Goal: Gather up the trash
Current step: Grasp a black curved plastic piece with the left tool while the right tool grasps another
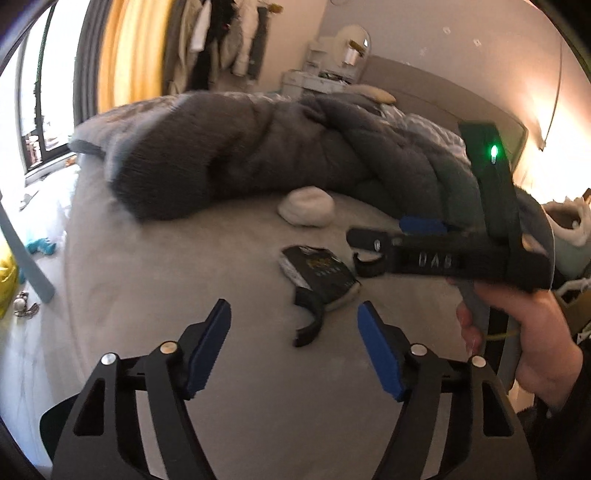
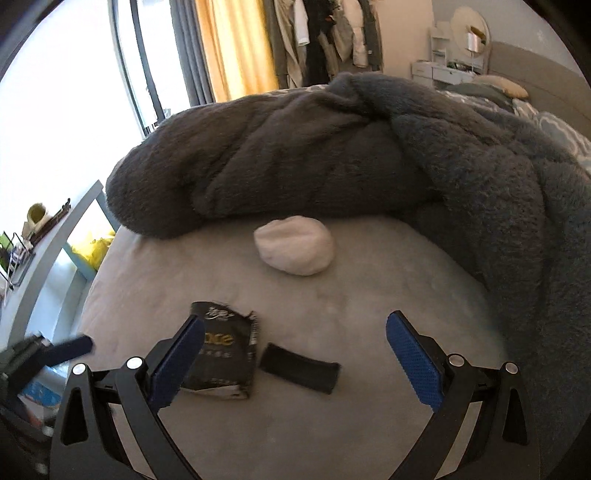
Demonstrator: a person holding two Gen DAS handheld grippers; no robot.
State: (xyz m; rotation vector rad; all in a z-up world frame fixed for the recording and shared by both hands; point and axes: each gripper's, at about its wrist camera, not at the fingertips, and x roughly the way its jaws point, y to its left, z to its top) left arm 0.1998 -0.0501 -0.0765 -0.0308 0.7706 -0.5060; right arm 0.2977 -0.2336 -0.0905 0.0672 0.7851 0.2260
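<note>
while both hand-held grippers (image 1: 293,325) (image 2: 295,338) gape wide and empty, a black wrapper (image 2: 221,354) lies on the bed (image 2: 369,424).

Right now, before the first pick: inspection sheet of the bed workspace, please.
Surface: grey bed sheet, bare in the middle.
Job's things: black torn wrapper, flat on the sheet; white crumpled wad by the blanket; small black strip beside the wrapper, apart from it.
Clutter: grey fleece blanket heaped behind.
Grippers: left gripper open, empty; right gripper open, empty, above the wrapper.
Cables: nothing seen.
Surroundings: yellow curtain, hanging clothes, window at left.
</note>
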